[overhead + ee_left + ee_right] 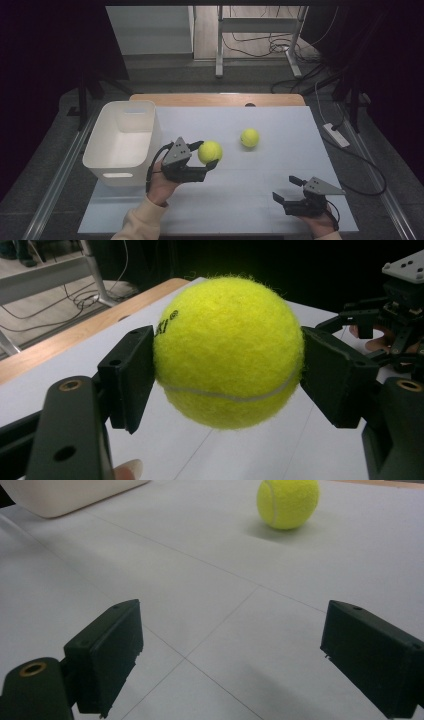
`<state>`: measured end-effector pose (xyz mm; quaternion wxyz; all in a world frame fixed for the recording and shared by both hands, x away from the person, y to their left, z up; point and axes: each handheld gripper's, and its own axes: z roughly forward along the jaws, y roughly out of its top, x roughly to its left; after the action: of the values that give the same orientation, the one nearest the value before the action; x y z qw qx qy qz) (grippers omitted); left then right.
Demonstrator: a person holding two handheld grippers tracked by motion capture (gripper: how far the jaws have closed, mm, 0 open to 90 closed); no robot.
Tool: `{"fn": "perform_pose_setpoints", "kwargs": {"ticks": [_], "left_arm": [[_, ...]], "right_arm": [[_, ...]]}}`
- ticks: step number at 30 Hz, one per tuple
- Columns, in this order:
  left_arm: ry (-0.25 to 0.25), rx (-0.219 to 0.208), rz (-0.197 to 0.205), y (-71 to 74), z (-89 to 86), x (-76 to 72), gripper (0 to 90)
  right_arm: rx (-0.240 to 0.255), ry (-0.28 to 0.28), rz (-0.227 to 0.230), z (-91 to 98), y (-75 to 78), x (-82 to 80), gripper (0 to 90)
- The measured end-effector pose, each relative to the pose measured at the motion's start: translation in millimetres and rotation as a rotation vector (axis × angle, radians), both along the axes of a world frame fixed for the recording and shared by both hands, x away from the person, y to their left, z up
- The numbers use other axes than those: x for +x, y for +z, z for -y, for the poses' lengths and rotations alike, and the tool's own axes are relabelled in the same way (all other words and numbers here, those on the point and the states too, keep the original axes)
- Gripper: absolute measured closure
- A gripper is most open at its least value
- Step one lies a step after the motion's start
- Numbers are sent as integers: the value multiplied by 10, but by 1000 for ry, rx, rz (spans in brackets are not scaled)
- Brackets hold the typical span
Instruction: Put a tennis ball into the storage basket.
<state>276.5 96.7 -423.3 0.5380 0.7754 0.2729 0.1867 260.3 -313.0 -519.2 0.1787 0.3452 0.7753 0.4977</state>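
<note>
While the left tool [209,152] grips a yellow tennis ball [210,151] between its two black jaws, it holds that ball clear above the white desk [280,165], roughly over the middle of the surface and just right of the white bin [124,141]. In the left gripper view the held ball [227,352] is pressed on both sides by the jaw pads, a white seam curving across its lower half and part of a printed mark showing at its upper left; a fingertip shows at the bottom edge. The bin, open-topped with a handle slot in its near wall, stands at the left edge of the desk. A second tennis ball [249,137] rests on the desk toward the far edge, well apart from the held one. The right tool [286,188] sits low near the near right corner, held in the person's hand, its jaws spread wide with nothing between them. In the right gripper view the jaws frame bare desk, with the second ball [288,502] lying farther ahead and a corner of the bin [65,495] at upper left.
</note>
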Motion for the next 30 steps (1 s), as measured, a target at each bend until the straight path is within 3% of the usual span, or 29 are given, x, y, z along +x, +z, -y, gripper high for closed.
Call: {"fn": "perform_pose_setpoints", "kwargs": {"ticks": [30], "left_arm": [[30,-66,57,192,-230,-73,270]], "right_arm": [[-1,-1,5,-2,-5,5,99]]}}
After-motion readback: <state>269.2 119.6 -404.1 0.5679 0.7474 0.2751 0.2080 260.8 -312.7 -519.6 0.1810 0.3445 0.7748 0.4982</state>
